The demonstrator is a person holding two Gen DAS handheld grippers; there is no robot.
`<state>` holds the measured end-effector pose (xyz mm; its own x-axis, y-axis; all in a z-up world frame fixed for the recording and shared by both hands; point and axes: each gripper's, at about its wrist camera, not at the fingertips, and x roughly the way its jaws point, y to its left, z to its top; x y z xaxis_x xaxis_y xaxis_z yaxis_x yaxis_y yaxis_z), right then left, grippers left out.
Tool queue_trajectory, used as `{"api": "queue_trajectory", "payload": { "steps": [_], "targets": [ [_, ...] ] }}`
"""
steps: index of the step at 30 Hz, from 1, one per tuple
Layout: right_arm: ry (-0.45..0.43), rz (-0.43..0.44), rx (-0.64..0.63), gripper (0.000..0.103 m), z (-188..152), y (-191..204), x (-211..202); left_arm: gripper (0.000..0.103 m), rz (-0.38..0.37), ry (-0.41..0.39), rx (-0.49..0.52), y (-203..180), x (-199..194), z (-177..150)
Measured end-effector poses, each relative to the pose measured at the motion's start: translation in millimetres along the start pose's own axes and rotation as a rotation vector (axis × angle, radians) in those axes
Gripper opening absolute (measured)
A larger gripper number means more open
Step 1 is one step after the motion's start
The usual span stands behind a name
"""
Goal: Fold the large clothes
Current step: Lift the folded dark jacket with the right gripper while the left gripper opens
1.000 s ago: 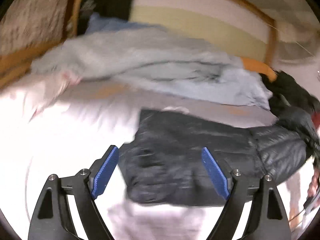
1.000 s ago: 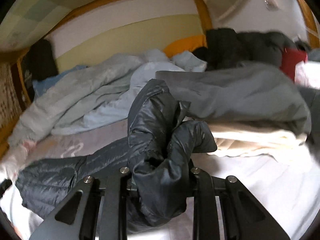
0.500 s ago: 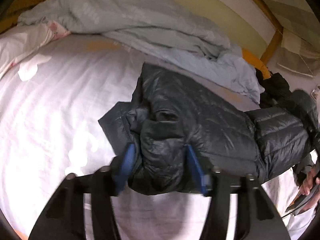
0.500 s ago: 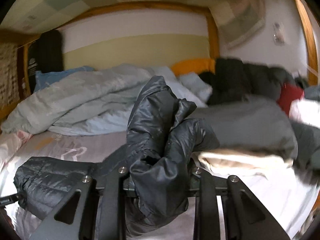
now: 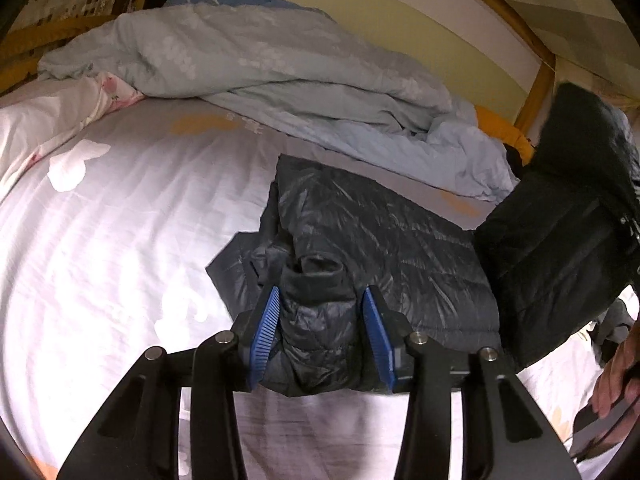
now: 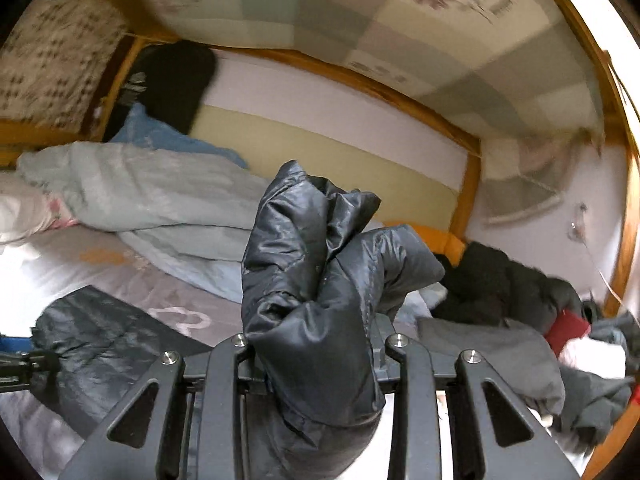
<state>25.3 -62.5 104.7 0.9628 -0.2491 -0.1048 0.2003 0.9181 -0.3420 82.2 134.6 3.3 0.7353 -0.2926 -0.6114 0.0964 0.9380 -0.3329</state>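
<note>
A: Where is your jacket right now?

B: The dark puffer jacket (image 5: 384, 240) lies across the bed (image 5: 120, 240), on the pale sheet, in front of the rumpled light-blue duvet (image 5: 280, 72) that runs along the far edge by the wooden frame. One end of it is lifted off the bed toward the right side.

A: What is your left hand-held gripper (image 5: 320, 332) doing?

B: Its jaws have just been closing, and the blue pads (image 5: 264, 332) now press on a bunched sleeve end of the jacket from both sides. So it is grasping the jacket, low near the sheet at the near edge of the bed.

A: And your right hand-held gripper (image 6: 316, 356)?

B: It is clamped on a thick wad of the same jacket (image 6: 320, 280), which stands up between the fingers and hides the pads. Its jaws have just been opening a little, yet the fabric fills the gap between them and is raised above the bed.

A: Anything else around you?

B: A heap of dark and grey clothes (image 6: 520, 320) sits at the far right corner of the bed, with something red in it. Your right hand (image 5: 616, 376) shows at the edge of the left view.
</note>
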Motion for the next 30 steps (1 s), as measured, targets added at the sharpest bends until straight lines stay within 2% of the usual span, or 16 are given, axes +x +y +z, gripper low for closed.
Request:
{"api": "queue_trajectory", "payload": {
  "steps": [6,11,13,17,22,25,27,30],
  "targets": [
    [0.001,0.087,0.007,0.034,7.8,39.0,-5.2,0.043,0.028,-0.049,0.038,-9.1,-14.5,3.0],
    [-0.016,0.124,-0.041,0.035,2.7,69.3,-11.9,0.043,0.021,-0.079,0.009,0.6,-28.6,10.8],
    [-0.025,0.126,-0.053,0.035,-2.0,79.1,-15.7,0.043,0.053,-0.117,-0.004,6.6,-39.6,15.6],
    [-0.032,0.126,-0.079,0.035,-13.0,95.9,-19.1,0.042,0.169,-0.219,-0.009,9.8,-62.8,18.0],
    [-0.017,0.153,-0.108,0.037,-22.2,115.8,-18.8,0.042,0.184,-0.275,0.036,4.1,-79.1,20.0],
    [-0.001,0.181,-0.105,0.038,-27.7,124.8,-17.6,0.042,0.182,-0.281,0.034,3.4,-80.1,20.4],
    [0.025,0.229,-0.07,0.038,-31.1,125.7,-15.5,0.042,0.224,-0.301,0.053,1.1,-83.8,18.7],
    [0.059,0.299,-0.01,0.039,-35.6,122.2,-11.2,0.043,0.238,-0.327,0.076,-2.2,-87.9,19.0]
  ]
}}
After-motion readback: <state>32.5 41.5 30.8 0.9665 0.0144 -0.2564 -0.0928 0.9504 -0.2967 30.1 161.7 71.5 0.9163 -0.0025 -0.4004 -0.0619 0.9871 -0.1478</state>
